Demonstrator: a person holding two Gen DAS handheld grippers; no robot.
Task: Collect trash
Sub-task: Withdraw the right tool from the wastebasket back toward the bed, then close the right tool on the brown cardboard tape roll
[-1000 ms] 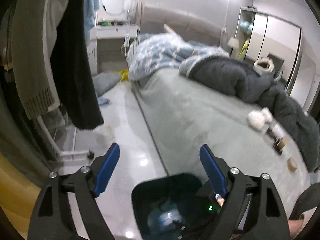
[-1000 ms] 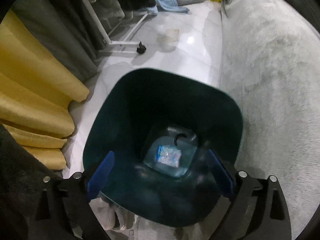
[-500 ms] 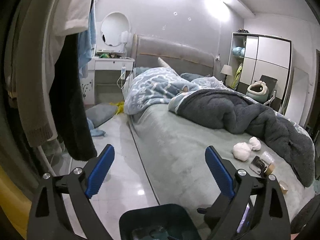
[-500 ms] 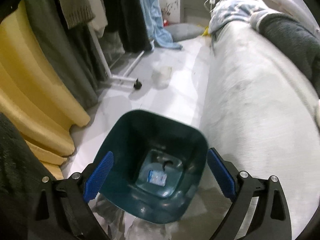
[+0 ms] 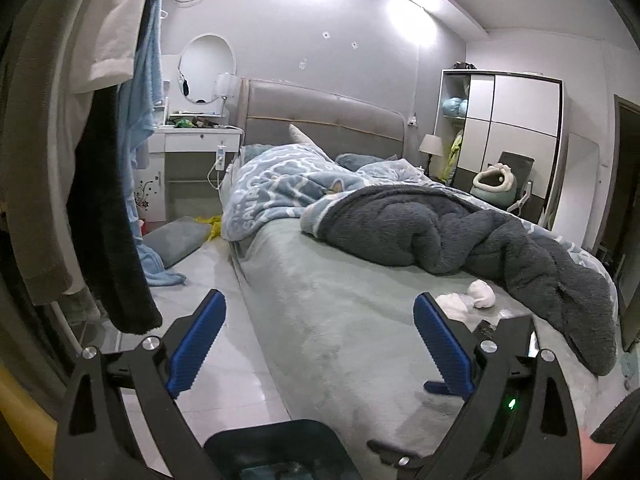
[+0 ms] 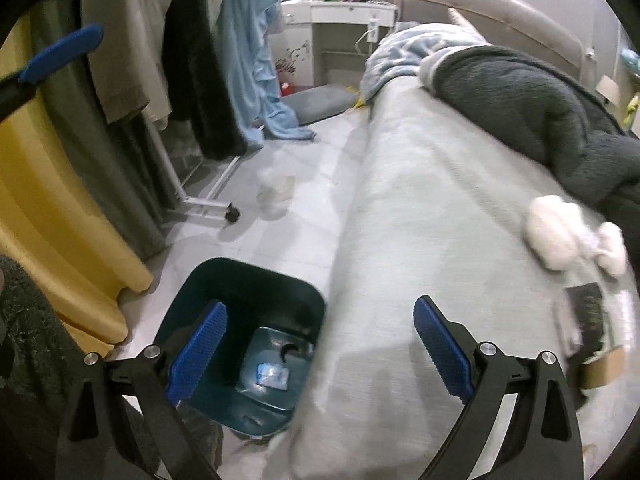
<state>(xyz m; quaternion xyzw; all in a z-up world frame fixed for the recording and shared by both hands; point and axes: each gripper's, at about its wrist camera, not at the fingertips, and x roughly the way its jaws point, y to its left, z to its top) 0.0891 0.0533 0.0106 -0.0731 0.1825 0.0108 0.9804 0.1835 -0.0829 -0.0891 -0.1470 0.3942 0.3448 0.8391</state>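
Observation:
A dark teal trash bin [image 6: 248, 344] stands on the floor beside the bed, with a small blue-white wrapper [image 6: 272, 375] at its bottom; its rim shows in the left wrist view [image 5: 276, 436]. On the bed lie white crumpled tissues [image 6: 560, 236] [image 5: 480, 294], a dark packet [image 6: 586, 316] and a brown cardboard ring [image 6: 604, 366]. My right gripper [image 6: 320, 352] is open and empty, above the bin's edge and the bed side. My left gripper [image 5: 320, 344] is open and empty, raised and facing along the bed.
The grey bed [image 5: 340, 320] carries a dark grey blanket [image 5: 460, 232] and a blue quilt [image 5: 280, 188]. A clothes rack with hanging garments [image 6: 192, 60] and yellow curtain [image 6: 52, 220] stand left of the floor strip [image 6: 288, 220]. A clear plastic piece [image 6: 276, 192] lies on the floor.
Both grippers rose and tilted up from over the bin. The right view swung right toward the trash on the bed. The bin shrank and slid low in both views.

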